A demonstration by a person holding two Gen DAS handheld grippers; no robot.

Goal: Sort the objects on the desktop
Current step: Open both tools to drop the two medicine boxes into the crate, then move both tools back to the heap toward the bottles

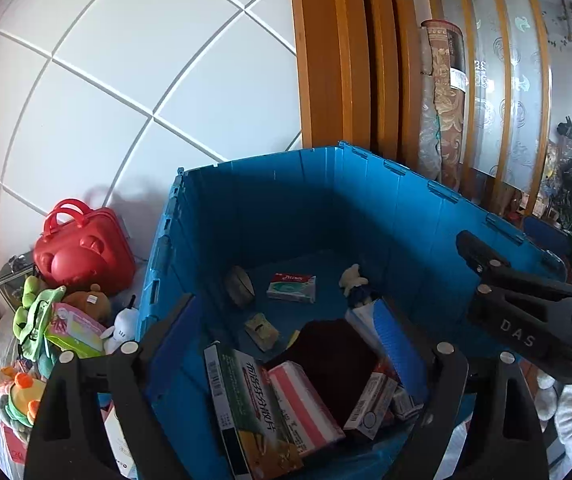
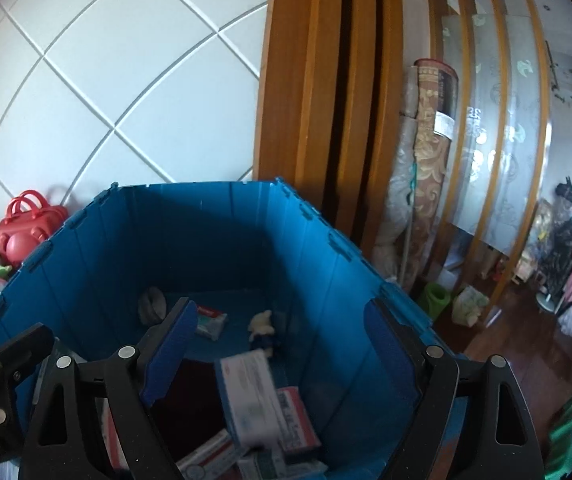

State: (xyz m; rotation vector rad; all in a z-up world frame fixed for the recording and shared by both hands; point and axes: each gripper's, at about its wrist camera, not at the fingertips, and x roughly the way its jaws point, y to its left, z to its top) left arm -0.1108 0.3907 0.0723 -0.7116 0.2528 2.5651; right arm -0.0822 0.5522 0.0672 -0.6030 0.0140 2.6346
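Observation:
A blue plastic crate holds several medicine boxes, among them a green and white box, a pink box and a small box on the floor of the crate. A dark red object and a small plush lie inside too. My left gripper hangs open and empty over the crate's near edge. My right gripper is open over the crate; a blurred blue and white box is below it, among the other boxes. The right gripper shows in the left wrist view.
Left of the crate lie a red bear-faced case, green plush toys, a pink and green box and a duck toy. A tiled wall stands behind. Rolled rugs and a wooden partition stand to the right.

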